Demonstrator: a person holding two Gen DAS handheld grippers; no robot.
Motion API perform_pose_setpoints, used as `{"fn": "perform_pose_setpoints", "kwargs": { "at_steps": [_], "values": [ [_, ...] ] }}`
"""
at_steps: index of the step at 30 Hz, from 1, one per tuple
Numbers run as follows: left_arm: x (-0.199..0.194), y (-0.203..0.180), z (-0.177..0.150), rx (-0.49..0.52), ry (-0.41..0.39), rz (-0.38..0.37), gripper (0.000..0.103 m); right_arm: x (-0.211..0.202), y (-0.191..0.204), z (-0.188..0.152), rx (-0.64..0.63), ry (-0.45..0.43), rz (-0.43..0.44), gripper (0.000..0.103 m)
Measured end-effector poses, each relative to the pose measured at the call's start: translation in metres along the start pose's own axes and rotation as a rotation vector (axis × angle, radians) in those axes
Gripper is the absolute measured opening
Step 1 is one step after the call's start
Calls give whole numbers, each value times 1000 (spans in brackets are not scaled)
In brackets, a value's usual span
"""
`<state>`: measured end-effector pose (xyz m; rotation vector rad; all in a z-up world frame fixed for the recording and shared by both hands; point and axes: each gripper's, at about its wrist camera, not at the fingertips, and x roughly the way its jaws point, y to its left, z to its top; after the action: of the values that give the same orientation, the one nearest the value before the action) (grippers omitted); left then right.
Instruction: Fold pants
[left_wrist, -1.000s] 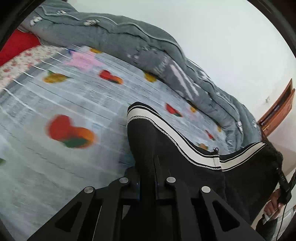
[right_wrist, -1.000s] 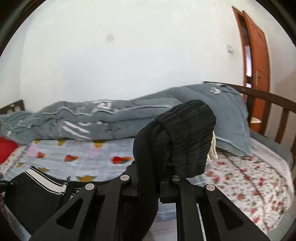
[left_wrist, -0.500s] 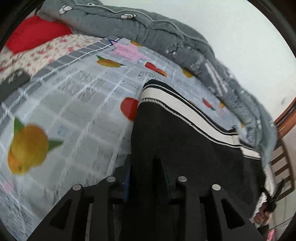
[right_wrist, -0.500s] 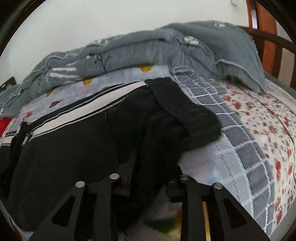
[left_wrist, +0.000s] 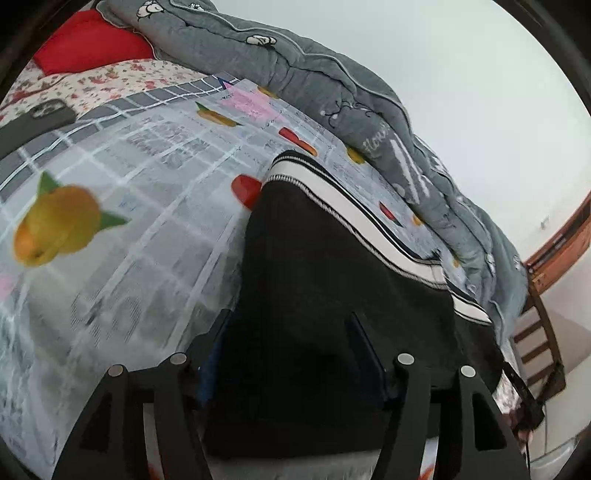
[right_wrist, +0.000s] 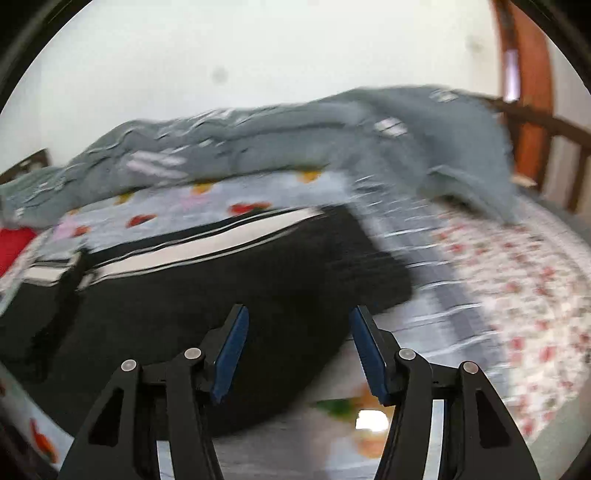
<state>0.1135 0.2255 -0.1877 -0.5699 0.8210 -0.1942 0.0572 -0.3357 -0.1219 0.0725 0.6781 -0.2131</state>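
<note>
Pants first: black knit trousers with a white side stripe (left_wrist: 332, 280), lying flat on the bed straight ahead of both tools, near edge right at the fingertips. Long axis runs across my view, stripe along the far edge. The cuff end sits by the left gripper (left_wrist: 291, 354), the other end (right_wrist: 373, 266) by the right gripper (right_wrist: 299, 347). So each hand is nearest its own end; neither has to cross over.

Left jaws have just been opening and now stand apart. Black cloth lies between them, but I can't see the pads pressing on it. I read that as released.

Right jaws have also just been opening. Blue pads (right_wrist: 231, 354) are clearly spread, with the pants' edge lying under and between them, not pinched. This view is motion-blurred, so fine detail on that end is unreliable.

My judgement: a fold has been laid down, and the next grab should take the two ends along that same axis.

Surface is a soft bedsheet, pale checked with fruit print (left_wrist: 122, 206), so it will give under pressure. A grey rumpled quilt (left_wrist: 332, 92) is bunched along the far side, close behind the stripe. A dark phone (left_wrist: 48, 114) lies well off to the left. A red cushion (left_wrist: 92, 48) sits in the far corner, and the wooden bed frame (right_wrist: 546, 140) stands at right.
</note>
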Motion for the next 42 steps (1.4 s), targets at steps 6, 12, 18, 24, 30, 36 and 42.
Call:
{"fn": "perform_pose_setpoints", "kwargs": {
  "at_steps": [6, 12, 18, 24, 30, 36, 42],
  "values": [
    [4, -4, -1, 20, 15, 2, 60, 51, 46, -5, -22, 99, 77, 57],
    [-33, 9, -47, 9, 33, -109, 60, 60, 58, -22, -109, 60, -5, 58],
    [-34, 13, -58, -59, 23, -161, 63, 63, 60, -21, -108, 55, -23, 61],
    [-17, 11, -49, -141, -41, -209, 64, 63, 60, -22, -111, 56, -22, 61],
    [-28, 13, -65, -216, -93, -205, 54, 64, 60, -20, -109, 58, -17, 61],
    [-24, 17, -62, -236, -103, -169, 39, 64, 59, -20, -106, 59, -15, 61],
    [-22, 7, -59, -211, -105, -68, 28, 64, 60, -20, -105, 59, -12, 61]
  ]
}}
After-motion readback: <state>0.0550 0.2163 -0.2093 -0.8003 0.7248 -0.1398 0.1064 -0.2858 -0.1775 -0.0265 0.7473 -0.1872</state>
